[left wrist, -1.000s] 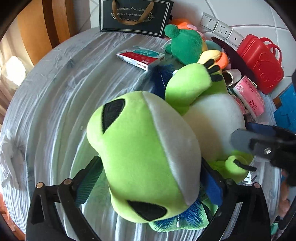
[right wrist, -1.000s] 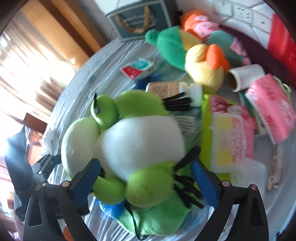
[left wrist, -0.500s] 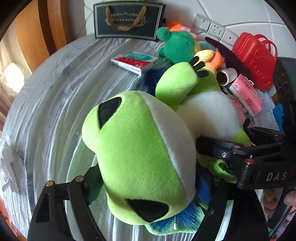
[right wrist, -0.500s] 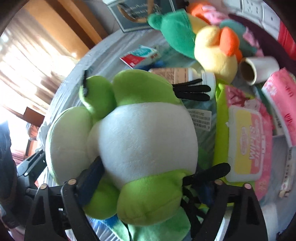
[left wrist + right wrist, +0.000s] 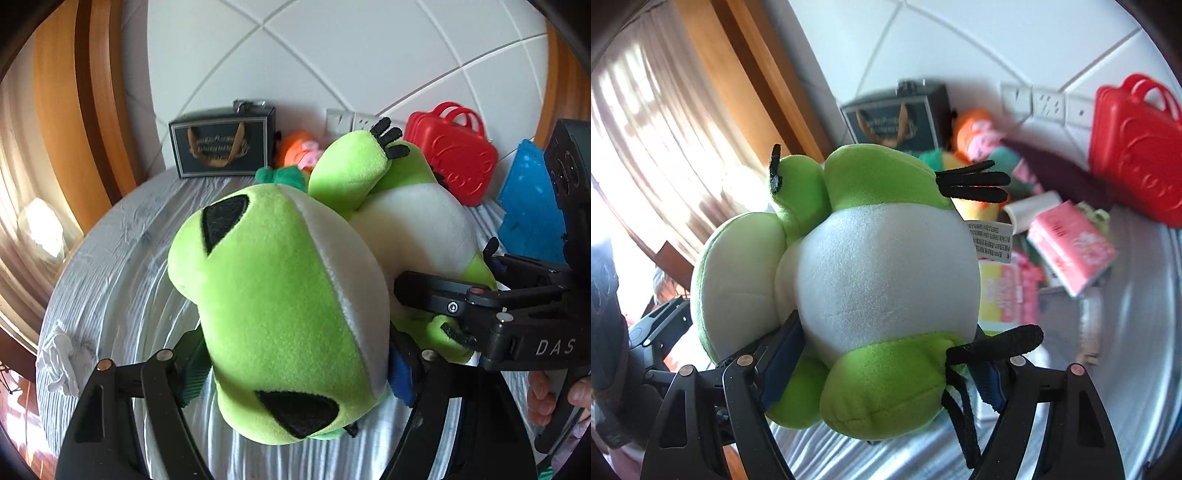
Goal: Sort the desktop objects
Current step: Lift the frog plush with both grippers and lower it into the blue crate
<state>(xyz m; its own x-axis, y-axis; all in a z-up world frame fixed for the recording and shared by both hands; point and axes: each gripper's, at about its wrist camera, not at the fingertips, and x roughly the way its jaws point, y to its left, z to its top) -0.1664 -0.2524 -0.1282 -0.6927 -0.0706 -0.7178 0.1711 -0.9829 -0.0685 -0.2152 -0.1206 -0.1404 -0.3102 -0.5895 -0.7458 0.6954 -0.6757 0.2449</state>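
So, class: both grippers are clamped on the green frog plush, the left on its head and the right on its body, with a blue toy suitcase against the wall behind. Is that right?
One detail is wrong: the toy suitcase is red, not blue, as the left wrist view shows. The rest holds: the left gripper is on the green frog plush at its head, the right gripper on its body.

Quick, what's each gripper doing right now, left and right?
Left gripper: closed on the green frog plush, gripping its head.
Right gripper: jaws closing on the same plush's body, pads pressing its sides.
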